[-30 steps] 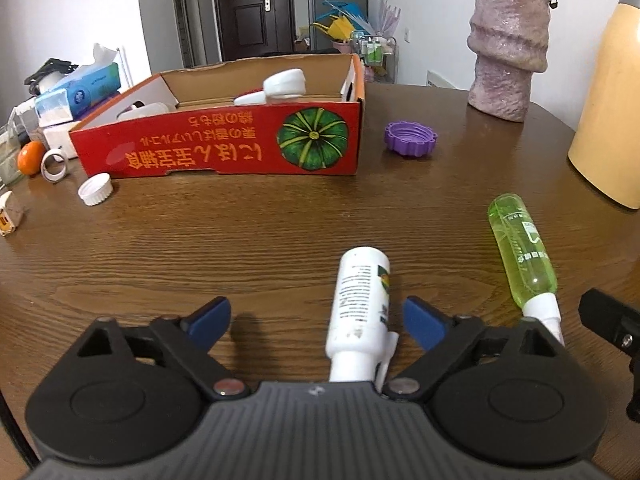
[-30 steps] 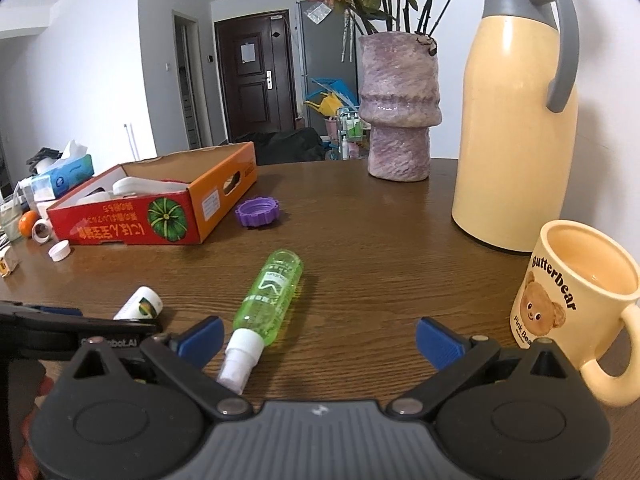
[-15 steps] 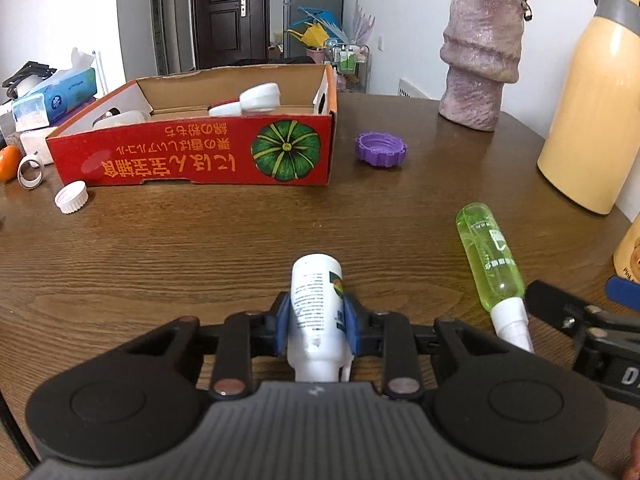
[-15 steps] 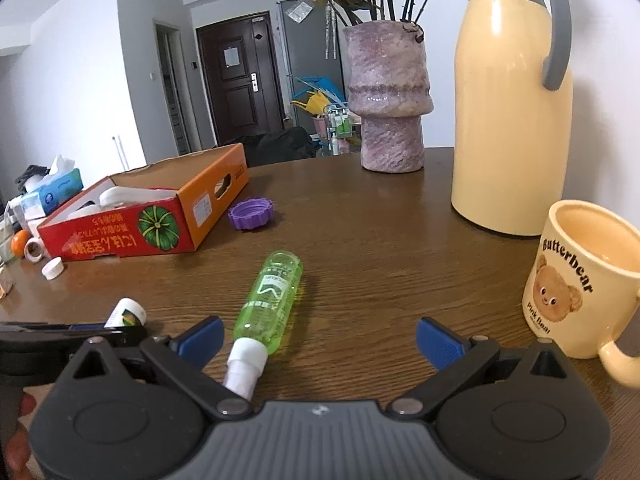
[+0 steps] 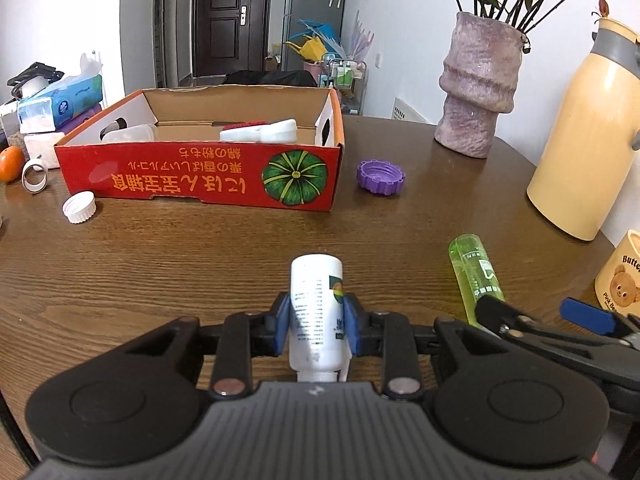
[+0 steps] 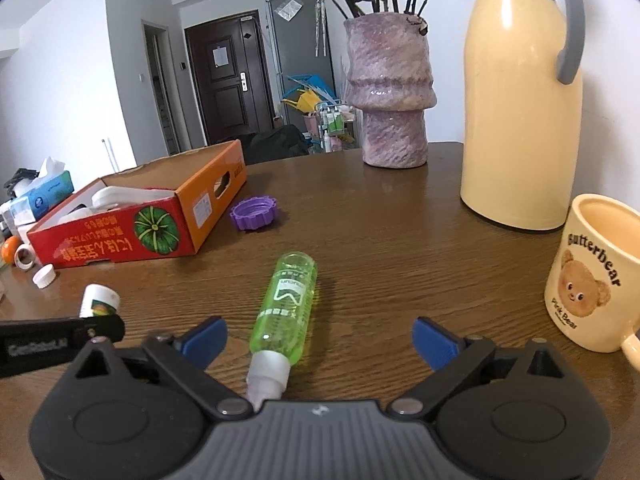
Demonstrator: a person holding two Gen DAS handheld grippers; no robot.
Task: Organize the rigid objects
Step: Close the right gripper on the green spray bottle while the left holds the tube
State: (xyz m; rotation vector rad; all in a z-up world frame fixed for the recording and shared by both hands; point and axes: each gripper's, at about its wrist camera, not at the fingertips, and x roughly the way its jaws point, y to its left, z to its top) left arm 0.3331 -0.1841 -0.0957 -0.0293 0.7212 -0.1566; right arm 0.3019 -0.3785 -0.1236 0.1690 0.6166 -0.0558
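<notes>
My left gripper (image 5: 316,322) is shut on a white bottle (image 5: 316,304) with a printed label, its blue pads pressing both sides, held just above the wooden table. The white bottle (image 6: 99,300) also shows at the left of the right wrist view. A green spray bottle (image 6: 286,312) lies on the table between the fingers of my right gripper (image 6: 320,338), whose jaws are closing but stand apart from it. The green spray bottle (image 5: 474,276) appears right of the white one. Behind stands a red cardboard box (image 5: 200,180) holding white items.
A purple lid (image 5: 380,176) lies right of the box, a white cap (image 5: 79,208) and a tape ring (image 5: 34,176) to its left. A purple vase (image 6: 390,96), a yellow thermos (image 6: 520,112) and a bear mug (image 6: 596,276) stand at the right.
My left gripper closed on the white bottle and lifted it slightly. The right gripper moved up over the green bottle, which now lies between its fingers, and its jaws narrowed a little.
</notes>
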